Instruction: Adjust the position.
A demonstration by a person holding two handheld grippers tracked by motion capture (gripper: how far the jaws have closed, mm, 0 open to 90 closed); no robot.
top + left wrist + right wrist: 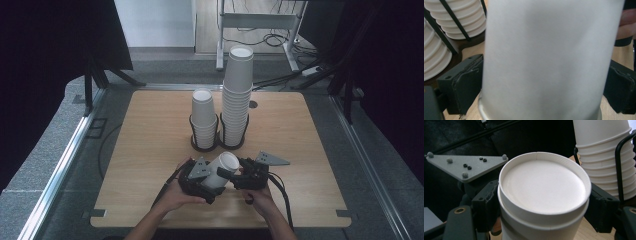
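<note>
Left gripper point(212, 181): jaws set wide, one on each side of the paper cup point(222, 169); in the left gripper view the pads point(466, 87) lie close against the cup wall point(546, 50) with no dent visible; contact pressure cannot be confirmed
Right gripper point(234, 175): jaws closed onto the paper cup; in the right gripper view both pads point(486, 202) bear on the wall just below the cup base point(544, 182)
Gripper layout: high view, left gripper at 9 o'clock of the cup, right gripper at 3 o'clock, jaws facing each other
Hands: left hand point(175, 197) under the left gripper at 7 o'clock of the cup; right hand point(260, 200) under the right gripper at 5 o'clock
Paper cup: white, held off the table point(150, 150) between both grippers, tilted, closed base towards 1 o'clock, rolled rim towards the left gripper
Nested wall: right gripper view shows a second cup edge just under the base rim
Cup position on table: near edge, 6 o'clock of the table centre
Short stack point(204, 112): white cups in a black wire holder point(204, 146), 12 o'clock of the held cup, apart from it
Tall stack point(238, 85): white cups in a second holder point(233, 142), touching the first holder at its 3 o'clock
Grey plates: one on each gripper; left plate at 10 o'clock in the right gripper view point(466, 167)
</note>
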